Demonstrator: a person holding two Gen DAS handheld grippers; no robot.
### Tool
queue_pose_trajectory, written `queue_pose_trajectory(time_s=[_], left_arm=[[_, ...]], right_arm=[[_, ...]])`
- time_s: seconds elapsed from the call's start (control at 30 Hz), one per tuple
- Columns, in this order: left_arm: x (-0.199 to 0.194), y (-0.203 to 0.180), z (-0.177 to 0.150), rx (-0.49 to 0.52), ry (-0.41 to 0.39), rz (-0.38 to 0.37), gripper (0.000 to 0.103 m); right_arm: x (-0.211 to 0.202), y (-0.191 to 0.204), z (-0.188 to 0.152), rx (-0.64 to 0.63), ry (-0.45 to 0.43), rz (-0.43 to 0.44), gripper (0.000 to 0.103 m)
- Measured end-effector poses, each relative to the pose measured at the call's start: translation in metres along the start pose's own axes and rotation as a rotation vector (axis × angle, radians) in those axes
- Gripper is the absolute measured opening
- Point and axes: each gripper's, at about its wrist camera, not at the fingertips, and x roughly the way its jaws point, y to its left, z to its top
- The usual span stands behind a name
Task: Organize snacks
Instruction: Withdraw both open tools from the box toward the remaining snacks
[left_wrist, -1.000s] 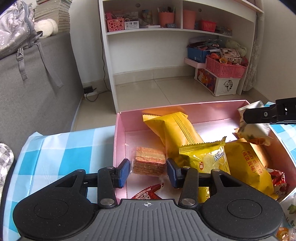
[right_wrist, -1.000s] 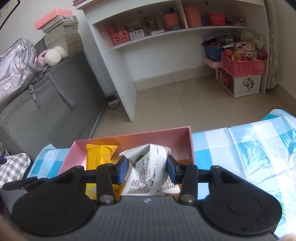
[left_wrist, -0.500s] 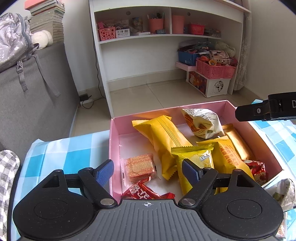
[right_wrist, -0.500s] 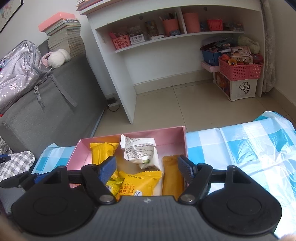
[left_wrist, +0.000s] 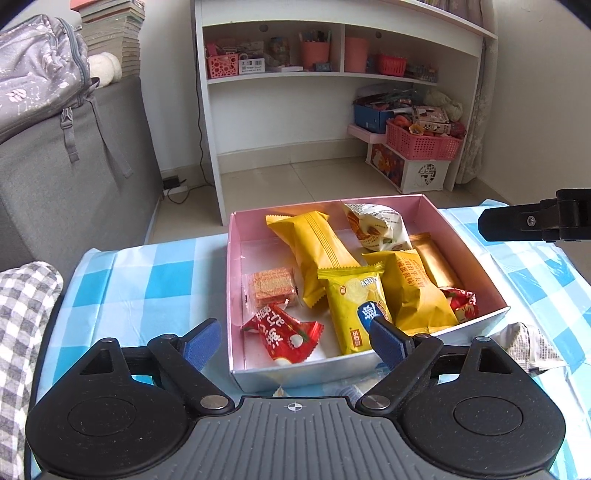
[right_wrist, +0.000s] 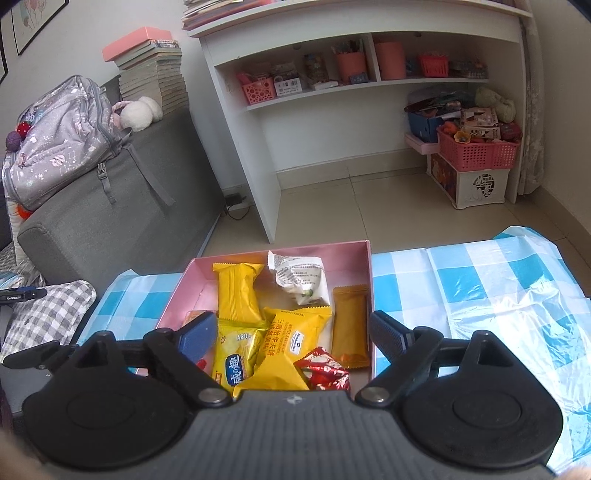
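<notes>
Pink box (left_wrist: 476, 243) holds bright snack packets (mostly yellow, perhaps eight); both grippers' jaws just spread, empty.

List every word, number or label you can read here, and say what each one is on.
"ARD": yellow chip bag in the pink box.
Chinese print: red packet, orange-yellow packet; too small to quote.
Fine print on white packet: too small.
Shelf labels: blurred.

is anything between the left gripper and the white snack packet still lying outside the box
Yes: the left gripper's own right finger and linkage sit in front of the white packet, which lies beside the pink box's near right corner.
</notes>
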Motion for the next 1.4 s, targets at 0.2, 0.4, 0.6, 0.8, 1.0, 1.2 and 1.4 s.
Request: queue_pose_trajectory(time_s=[0.2, 0.4, 0.6, 0.8, 1.0, 1.2, 1.4], left_arm=[[-0.021, -0.004, -0.016, -0.008, 0.021, -0.031, 0.09], [-0.036, -0.009, -0.034, -0.006, 0.061, -0.066, 0.09], [-0.044, -0.012, -0.056, -0.003, 0.079, -0.097, 0.09], [-0.054, -0.017, -0.073, 0.006, 0.077, -0.146, 0.09], [-0.056, -0.028, -0.093, 0.094, 0.077, -0.179, 0.09], [-0.047, -0.027, -0.106, 0.158, 0.091, -0.235, 0.089], [-0.038, -0.026, -0.104, 0.176, 0.08, -0.278, 0.085]], right_arm=[[-0.015, 0.005, -0.014, -0.011, 0.012, 0.0, 0.091], [-0.028, 0.01, -0.031, -0.036, 0.03, -0.019, 0.092], [-0.039, 0.009, -0.047, -0.045, 0.032, -0.023, 0.093], [-0.043, 0.009, -0.065, -0.088, 0.057, 0.002, 0.095], [-0.045, 0.003, -0.081, -0.062, 0.099, 0.044, 0.096], [-0.041, -0.009, -0.095, -0.108, 0.118, 0.006, 0.097], [-0.031, -0.019, -0.105, -0.156, 0.139, -0.019, 0.097]])
